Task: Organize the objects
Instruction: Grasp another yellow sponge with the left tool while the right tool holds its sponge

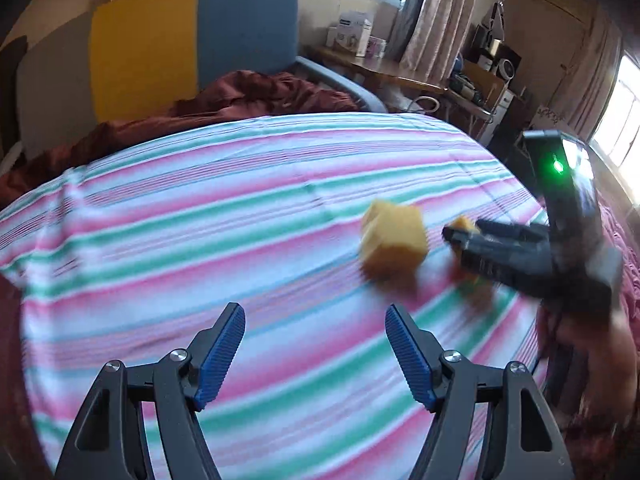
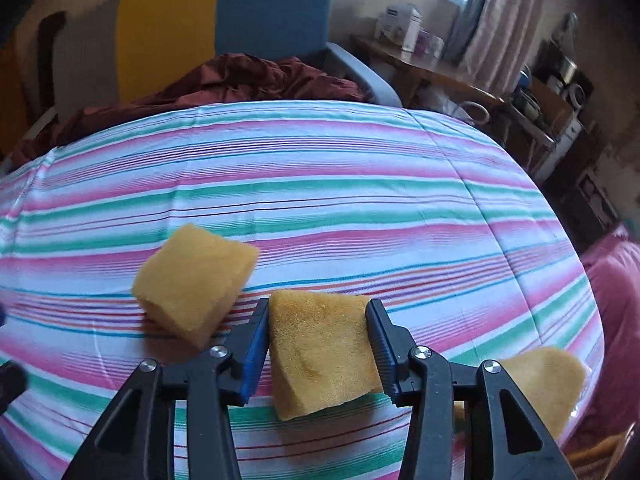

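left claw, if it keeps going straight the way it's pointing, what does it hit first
Probably just the striped bedsheet. The left claw is open and empty, and nothing lies between its fingers or straight ahead. The loose sponge sits off to the right of that line, though blur and fisheye make depth uncertain.

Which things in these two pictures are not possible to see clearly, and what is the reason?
- Third sponge, right wrist view: the right tool covers most of it.
- Held sponge, left wrist view: only a corner shows past the right tool; motion blur.
- Loose sponge, left wrist view: blurred edges.
- Desk items, both views: too small to name.
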